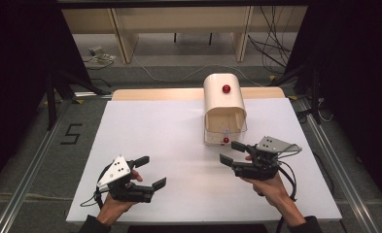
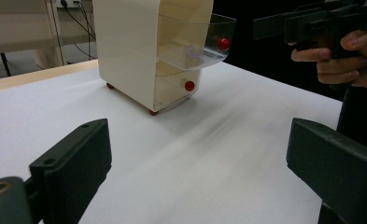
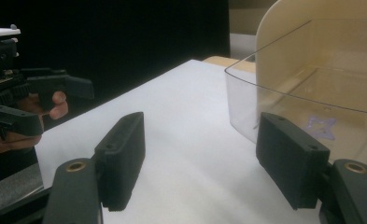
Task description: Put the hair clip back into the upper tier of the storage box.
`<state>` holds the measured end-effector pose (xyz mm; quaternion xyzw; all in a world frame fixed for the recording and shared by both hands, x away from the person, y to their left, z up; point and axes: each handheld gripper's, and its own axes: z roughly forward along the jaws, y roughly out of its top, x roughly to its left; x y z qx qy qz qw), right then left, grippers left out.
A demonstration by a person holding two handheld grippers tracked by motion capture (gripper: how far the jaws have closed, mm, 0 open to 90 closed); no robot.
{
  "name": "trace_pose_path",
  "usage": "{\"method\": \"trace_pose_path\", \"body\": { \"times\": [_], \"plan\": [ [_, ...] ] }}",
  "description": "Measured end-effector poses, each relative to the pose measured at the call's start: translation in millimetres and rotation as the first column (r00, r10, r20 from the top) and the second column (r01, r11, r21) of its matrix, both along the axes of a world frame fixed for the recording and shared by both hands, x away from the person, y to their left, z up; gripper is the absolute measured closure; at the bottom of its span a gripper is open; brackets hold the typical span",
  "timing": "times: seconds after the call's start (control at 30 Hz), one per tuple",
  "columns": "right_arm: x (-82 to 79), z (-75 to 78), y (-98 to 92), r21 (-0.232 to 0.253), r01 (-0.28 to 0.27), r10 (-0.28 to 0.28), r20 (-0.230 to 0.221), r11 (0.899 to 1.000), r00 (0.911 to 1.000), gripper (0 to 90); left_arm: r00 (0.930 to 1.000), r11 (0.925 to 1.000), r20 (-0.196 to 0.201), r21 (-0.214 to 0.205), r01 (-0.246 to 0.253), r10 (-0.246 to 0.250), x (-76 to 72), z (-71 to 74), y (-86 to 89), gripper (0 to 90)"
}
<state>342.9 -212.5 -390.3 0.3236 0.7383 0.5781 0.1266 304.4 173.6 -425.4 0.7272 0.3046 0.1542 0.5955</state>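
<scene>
Table point(image 1: 179, 145) was lit evenly from above and read bright white; everything around the table was dim, near black at both sides. Cabinet point(image 1: 224, 104) cast a soft shadow on the table toward the camera. Both gripper views were soft, with near jaws blurred. Mild glare on the clear drawer point(image 3: 307, 93) of the cabinet.

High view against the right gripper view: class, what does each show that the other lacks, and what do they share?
The high view alone shows the red knob on top of the cream drawer unit, the lower drawer's red knob and the right hand. The right gripper view alone shows a pale star mark on the floor of the pulled-out clear drawer. Both show that drawer, the white table and the left gripper, open.
</scene>
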Motion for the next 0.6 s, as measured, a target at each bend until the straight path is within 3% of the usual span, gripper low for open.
{"method": "trace_pose_path", "body": {
  "times": [0.6],
  "plan": [
    [-3.5, -8.2, -12.0, -0.005, 0.026, -0.026, -0.006, 1.000, 0.9997, 33.6, 1.0000, 1.0000, -0.003, 0.001, 0.002, -0.002, 0.4, -0.4, -0.6, 6.3]
  ]
}}
